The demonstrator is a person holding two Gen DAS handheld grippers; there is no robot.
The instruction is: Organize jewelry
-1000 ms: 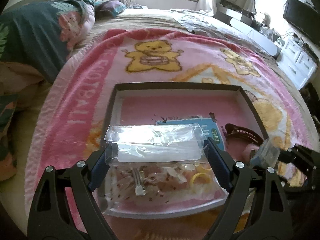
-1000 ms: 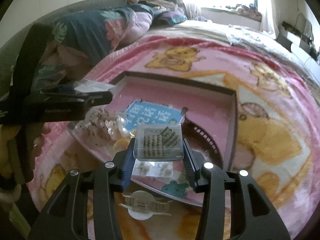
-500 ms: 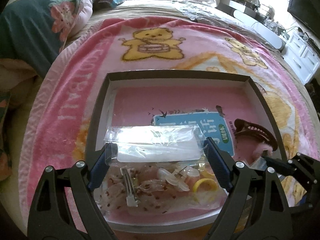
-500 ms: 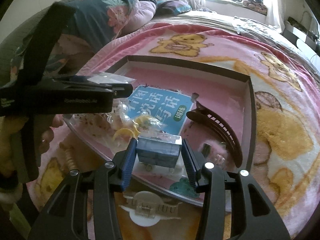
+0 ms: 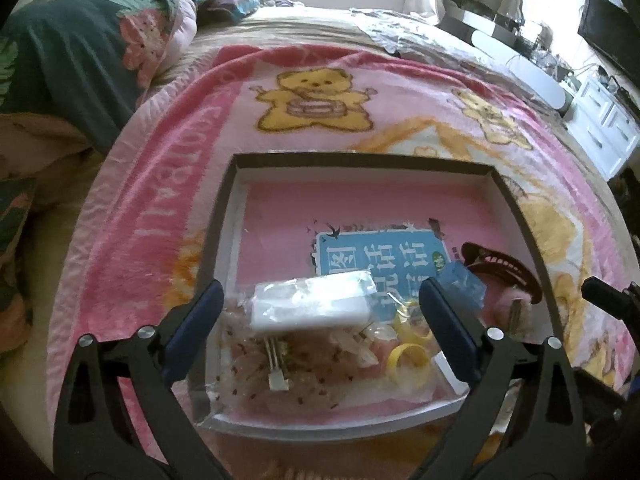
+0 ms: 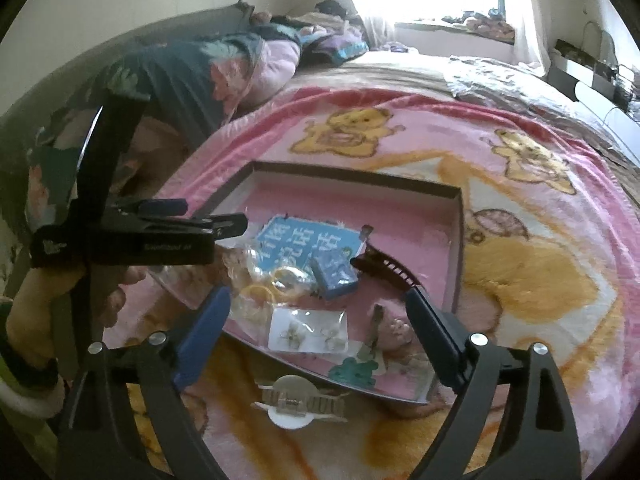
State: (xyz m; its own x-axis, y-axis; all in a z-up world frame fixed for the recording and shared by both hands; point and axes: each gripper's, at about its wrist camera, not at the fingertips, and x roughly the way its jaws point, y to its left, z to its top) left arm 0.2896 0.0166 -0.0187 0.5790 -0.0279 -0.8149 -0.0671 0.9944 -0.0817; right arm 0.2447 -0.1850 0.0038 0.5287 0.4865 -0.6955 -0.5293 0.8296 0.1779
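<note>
Clear plastic bag [image 5: 312,308] of trinkets lies crumpled in the box [image 5: 360,162].

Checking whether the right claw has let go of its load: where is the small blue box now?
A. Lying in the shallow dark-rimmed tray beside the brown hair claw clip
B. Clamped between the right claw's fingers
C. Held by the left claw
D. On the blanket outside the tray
A: the small blue box lies in the shallow dark-rimmed tray by the brown hair claw clip, and the right claw is open.

Pink bear blanket [image 5: 192,184], floral quilt [image 5: 68,60], white dresser [image 5: 604,128].
</note>
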